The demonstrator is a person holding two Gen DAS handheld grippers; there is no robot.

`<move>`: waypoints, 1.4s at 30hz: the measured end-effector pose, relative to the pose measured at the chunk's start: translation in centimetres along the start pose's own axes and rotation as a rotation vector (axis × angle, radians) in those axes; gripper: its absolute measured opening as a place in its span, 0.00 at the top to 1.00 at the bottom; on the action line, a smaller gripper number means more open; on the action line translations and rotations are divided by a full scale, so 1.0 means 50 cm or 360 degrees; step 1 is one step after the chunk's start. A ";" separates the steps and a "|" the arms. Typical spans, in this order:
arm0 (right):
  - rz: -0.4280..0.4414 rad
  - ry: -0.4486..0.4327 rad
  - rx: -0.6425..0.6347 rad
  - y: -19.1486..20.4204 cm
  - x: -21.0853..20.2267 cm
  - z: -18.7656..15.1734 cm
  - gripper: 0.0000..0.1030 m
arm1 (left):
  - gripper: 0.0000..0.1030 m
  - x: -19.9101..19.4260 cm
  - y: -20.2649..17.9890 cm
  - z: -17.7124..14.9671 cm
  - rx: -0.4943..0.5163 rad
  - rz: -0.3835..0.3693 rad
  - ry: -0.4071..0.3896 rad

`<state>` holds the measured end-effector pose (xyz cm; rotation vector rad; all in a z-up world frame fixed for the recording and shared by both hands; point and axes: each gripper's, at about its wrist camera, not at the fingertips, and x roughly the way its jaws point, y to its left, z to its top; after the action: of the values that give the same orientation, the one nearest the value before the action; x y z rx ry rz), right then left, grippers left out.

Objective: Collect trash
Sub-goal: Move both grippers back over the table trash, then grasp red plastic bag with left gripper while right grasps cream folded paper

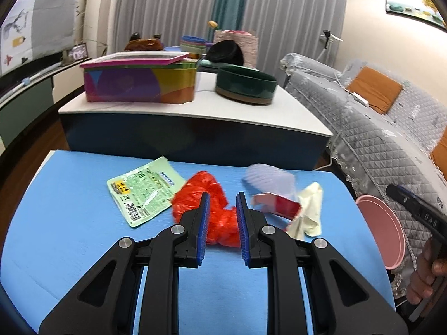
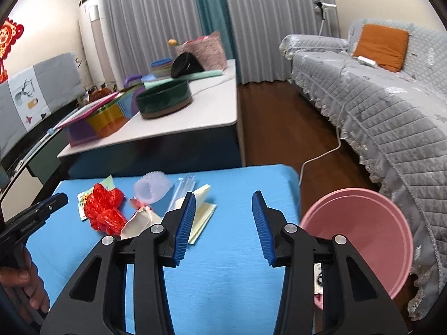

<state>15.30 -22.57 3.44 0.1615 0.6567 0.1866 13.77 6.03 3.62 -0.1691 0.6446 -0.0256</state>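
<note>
Trash lies on the blue table: a green wrapper, a crumpled red plastic bag, a clear ribbed cup, a red-and-white carton piece and a cream paper. My left gripper is open, its fingers on either side of the red bag. My right gripper is open and empty above bare table, right of the cream paper. The red bag and cup show to its left. A pink bin stands off the table's right edge.
A white low table beyond holds a colourful box and a dark green bowl. A grey quilted sofa with an orange cushion runs along the right. A white cable lies on the wood floor.
</note>
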 end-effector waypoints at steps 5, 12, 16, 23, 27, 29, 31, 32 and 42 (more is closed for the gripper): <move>0.0027 0.0046 -0.0019 0.024 0.039 -0.007 0.60 | 0.81 0.031 0.019 -0.001 -0.0023 0.0027 0.0022; 0.0082 0.0130 -0.0060 0.057 0.098 -0.016 0.60 | 0.55 0.068 0.041 -0.008 -0.0083 0.0060 0.0068; 0.0114 0.0210 -0.0111 0.077 0.132 -0.029 0.59 | 0.49 0.088 0.053 -0.011 -0.0112 0.0064 0.0107; 0.0135 0.0295 -0.0127 0.088 0.176 -0.043 0.59 | 0.48 0.112 0.059 -0.014 -0.0133 0.0044 0.0141; 0.0140 0.0324 -0.0143 0.094 0.194 -0.049 0.59 | 0.48 0.118 0.061 -0.016 -0.0144 0.0037 0.0159; 0.0138 0.0343 -0.0149 0.096 0.204 -0.052 0.59 | 0.48 0.121 0.061 -0.016 -0.0144 0.0037 0.0163; 0.0135 0.0357 -0.0148 0.095 0.210 -0.054 0.59 | 0.48 0.123 0.062 -0.017 -0.0147 0.0035 0.0170; 0.0132 0.0362 -0.0146 0.095 0.213 -0.055 0.59 | 0.48 0.125 0.063 -0.018 -0.0148 0.0035 0.0174; 0.0117 0.0409 -0.0171 0.090 0.222 -0.059 0.81 | 0.53 0.133 0.042 -0.022 -0.0096 0.0001 0.0216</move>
<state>21.54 -15.46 -4.48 0.0586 0.8947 0.3158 18.35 7.44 -1.57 -0.2270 0.7816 -0.0172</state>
